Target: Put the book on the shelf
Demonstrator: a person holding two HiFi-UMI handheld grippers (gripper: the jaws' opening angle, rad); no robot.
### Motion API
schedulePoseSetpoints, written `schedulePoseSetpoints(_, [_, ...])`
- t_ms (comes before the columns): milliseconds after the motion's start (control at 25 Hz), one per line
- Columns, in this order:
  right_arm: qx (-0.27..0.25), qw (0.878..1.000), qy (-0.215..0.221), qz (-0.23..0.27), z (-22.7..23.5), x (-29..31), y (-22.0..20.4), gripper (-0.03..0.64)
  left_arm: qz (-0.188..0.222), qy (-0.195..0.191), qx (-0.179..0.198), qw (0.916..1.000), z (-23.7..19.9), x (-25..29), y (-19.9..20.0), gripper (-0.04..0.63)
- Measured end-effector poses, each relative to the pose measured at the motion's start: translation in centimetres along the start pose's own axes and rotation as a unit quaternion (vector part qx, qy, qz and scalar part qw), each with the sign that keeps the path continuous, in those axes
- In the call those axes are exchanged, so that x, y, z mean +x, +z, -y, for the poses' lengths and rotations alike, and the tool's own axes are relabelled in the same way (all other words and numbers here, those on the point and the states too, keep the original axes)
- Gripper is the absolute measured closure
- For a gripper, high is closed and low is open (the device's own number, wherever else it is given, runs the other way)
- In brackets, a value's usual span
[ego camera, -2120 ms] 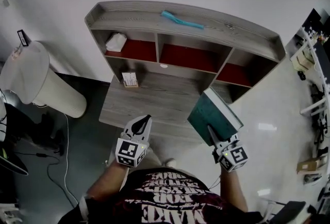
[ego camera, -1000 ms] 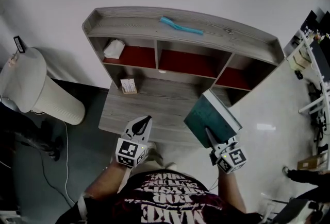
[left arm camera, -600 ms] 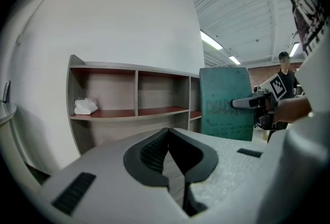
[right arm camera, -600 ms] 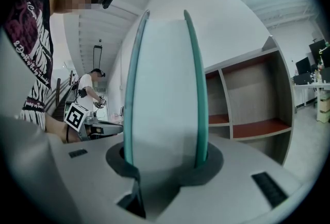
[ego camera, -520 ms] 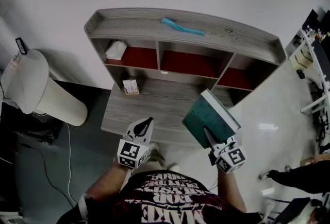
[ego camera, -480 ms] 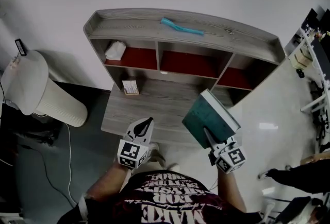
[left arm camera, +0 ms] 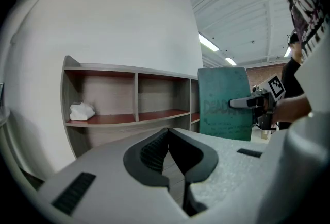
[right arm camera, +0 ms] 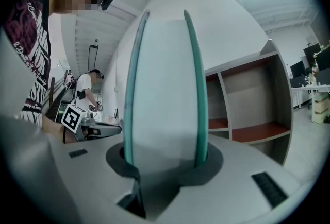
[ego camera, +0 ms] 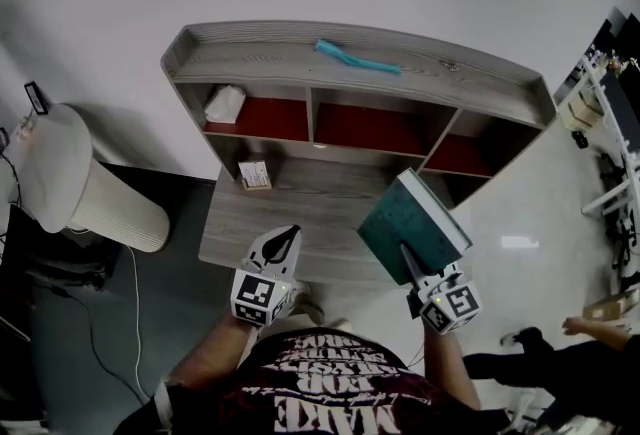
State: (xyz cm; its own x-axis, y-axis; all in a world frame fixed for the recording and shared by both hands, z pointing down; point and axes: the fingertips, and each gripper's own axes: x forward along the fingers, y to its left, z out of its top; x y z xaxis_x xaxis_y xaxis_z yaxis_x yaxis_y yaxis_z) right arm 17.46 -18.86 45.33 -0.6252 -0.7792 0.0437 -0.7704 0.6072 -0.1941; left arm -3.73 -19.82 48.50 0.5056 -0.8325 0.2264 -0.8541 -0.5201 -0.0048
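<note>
Shelf (ego camera: 260, 53) is matt wood (grain visible); book (ego camera: 405, 223) matt.

Thick teal book (ego camera: 405, 223) held upright before the grey, red-floored shelf (ego camera: 260, 49).

Our right gripper (right arm camera: 164, 164) clamps the upright book (right arm camera: 162, 89); right of the book we see the wooden shelf (right arm camera: 247, 115).

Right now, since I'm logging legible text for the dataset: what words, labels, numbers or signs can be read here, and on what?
"DEAD": faint, on the cover of the teal book; further letters and the lines below are too blurred.
"MAKE": upside down on the person's shirt; the rest is unreadable.
Small box on the desk: label too small to read.
Marker cubes: square patterns only, no words.
</note>
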Motion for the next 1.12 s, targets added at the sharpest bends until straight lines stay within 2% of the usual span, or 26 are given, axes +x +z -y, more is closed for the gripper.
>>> schedulePoseSetpoints(160, [-0.018, 1.000, -0.004, -0.017, 0.2, 1.2, -0.3, 0.456, 0.001, 0.016, -0.007, 0.9998, -1.8, -0.7, -0.2, 0.589])
schedulePoseSetpoints(400, [0.002, 1.000, 0.023, 0.002, -0.5, 4.3, 1.3, 0.456, -0.011, 0.027, -0.017, 0.9994, -3.9, -0.7, -0.9, 0.589])
schedulePoseSetpoints(760, [0.021, 0.999, 0.032, -0.007, -0.2, 7.5, 0.6, 0.456, -0.021, 0.017, -0.017, 0.9995, -5.8, 1.3, -1.0, 0.589])
schedulePoseSetpoints(1120, [0.036, 0.999, 0.023, -0.010, 1.5, 10.3, 0.4, 0.456, -0.034, -0.001, -0.020, 0.9992, -7.5, 4.5, -1.5, 0.589])
